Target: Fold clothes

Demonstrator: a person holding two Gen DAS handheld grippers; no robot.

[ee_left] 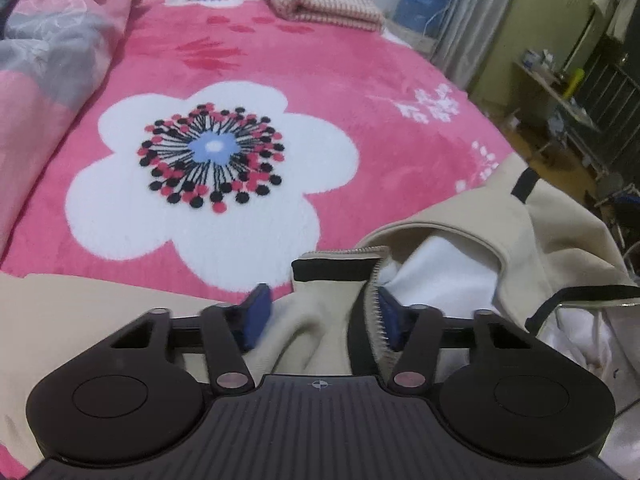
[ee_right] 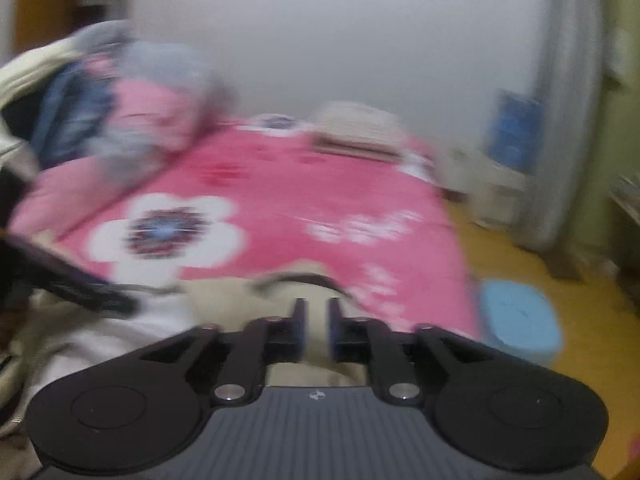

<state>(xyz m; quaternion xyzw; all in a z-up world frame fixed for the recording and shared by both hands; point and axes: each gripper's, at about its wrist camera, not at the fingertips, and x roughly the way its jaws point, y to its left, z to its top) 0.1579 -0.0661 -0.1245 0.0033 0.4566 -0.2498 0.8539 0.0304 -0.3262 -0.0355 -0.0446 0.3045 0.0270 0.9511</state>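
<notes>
My left hand-held gripper (ee_left: 322, 314) stood part open around the beige jacket's (ee_left: 460, 216) collar and zipper edge (ee_left: 374, 308), the right pad touching, a firm grip uncertain. The right hand-held gripper (ee_right: 316, 330), narrowly parted, held nothing above the jacket, which lay on the bed's pink blanket (ee_left: 320, 92), near edge, presumably for spreading.

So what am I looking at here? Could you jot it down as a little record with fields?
setting: bed with a pink flower blanket
garment being folded: beige zip jacket, white lining showing
left gripper: jacket's zipper edge lies between its fingers; grip unclear
right gripper: fingers close together over beige cloth; view blurred
already folded: striped cloth at the far end
left side: pink and grey quilt
</notes>
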